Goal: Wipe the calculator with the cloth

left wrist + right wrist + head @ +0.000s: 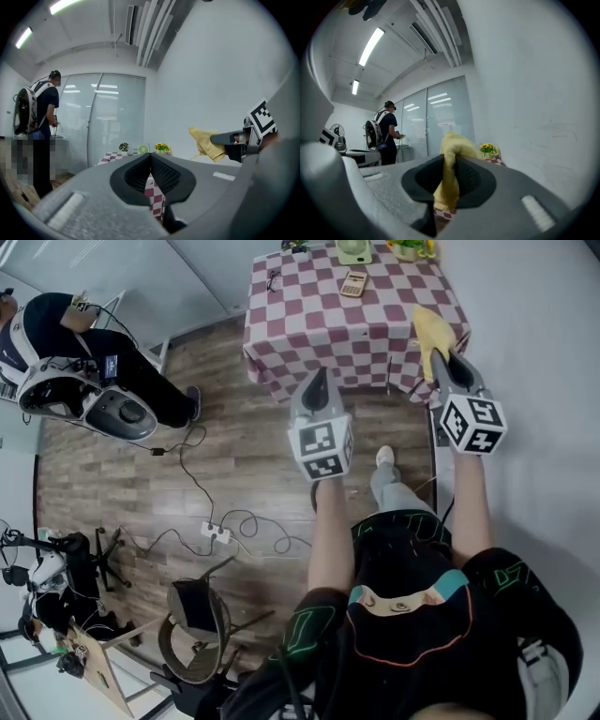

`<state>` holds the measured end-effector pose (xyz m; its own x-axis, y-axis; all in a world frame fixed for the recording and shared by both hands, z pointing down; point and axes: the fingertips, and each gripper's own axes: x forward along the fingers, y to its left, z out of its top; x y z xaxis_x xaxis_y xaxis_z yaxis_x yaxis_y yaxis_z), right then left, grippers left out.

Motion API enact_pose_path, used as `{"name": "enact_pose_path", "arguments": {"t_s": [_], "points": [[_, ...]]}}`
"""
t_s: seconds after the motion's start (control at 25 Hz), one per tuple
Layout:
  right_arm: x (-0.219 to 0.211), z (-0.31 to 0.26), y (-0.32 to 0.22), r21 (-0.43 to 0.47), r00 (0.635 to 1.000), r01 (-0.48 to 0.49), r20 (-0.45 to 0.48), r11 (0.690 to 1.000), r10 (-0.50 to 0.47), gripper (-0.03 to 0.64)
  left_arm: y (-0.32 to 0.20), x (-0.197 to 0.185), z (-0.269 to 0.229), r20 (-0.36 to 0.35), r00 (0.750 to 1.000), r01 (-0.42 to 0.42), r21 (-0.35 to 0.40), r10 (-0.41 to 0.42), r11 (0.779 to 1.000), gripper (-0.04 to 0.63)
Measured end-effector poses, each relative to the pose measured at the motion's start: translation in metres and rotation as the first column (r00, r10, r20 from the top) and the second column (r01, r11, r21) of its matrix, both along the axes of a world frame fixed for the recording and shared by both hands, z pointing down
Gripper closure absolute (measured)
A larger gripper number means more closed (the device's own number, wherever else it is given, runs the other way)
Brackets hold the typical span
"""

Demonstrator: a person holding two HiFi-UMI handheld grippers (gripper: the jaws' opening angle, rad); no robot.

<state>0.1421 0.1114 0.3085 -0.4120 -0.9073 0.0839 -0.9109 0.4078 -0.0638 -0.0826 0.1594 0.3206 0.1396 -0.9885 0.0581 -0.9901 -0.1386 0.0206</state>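
Observation:
A beige calculator (pixel 353 283) lies on the checkered table (pixel 309 324) at the far end of the head view. My right gripper (pixel 449 360) is shut on a yellow cloth (pixel 429 332), which hangs over the table's near right corner; in the right gripper view the cloth (pixel 449 176) sits pinched between the dark pads. My left gripper (pixel 319 382) is shut with nothing in it, held in front of the table's near edge. From the left gripper view I see the cloth (pixel 206 142) and the right gripper (pixel 220 139) off to the right.
A green fan (pixel 353 250) and a flower pot (pixel 411 248) stand at the table's far side. A person with a backpack (pixel 66 329) stands at the left. Cables and a power strip (pixel 216 533) lie on the wooden floor, a chair (pixel 195 622) behind me.

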Motion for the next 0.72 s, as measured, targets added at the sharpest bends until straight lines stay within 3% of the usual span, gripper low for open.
{"name": "enact_pose_path", "arguments": {"t_s": [0.4, 0.72], "points": [[0.029, 0.041, -0.118, -0.106, 0.998, -0.060, -0.005, 0.993, 0.060, 0.551, -0.118, 0.008, 0.042, -0.006, 1.000, 0.015, -0.105, -0.016, 0.994, 0.585], [0.032, 0.048, -0.214, -0.122, 0.996, -0.059, 0.053, 0.991, 0.065, 0.551, -0.214, 0.026, 0.042, 0.053, 0.998, -0.030, -0.133, 0.037, 0.991, 0.586]]}}
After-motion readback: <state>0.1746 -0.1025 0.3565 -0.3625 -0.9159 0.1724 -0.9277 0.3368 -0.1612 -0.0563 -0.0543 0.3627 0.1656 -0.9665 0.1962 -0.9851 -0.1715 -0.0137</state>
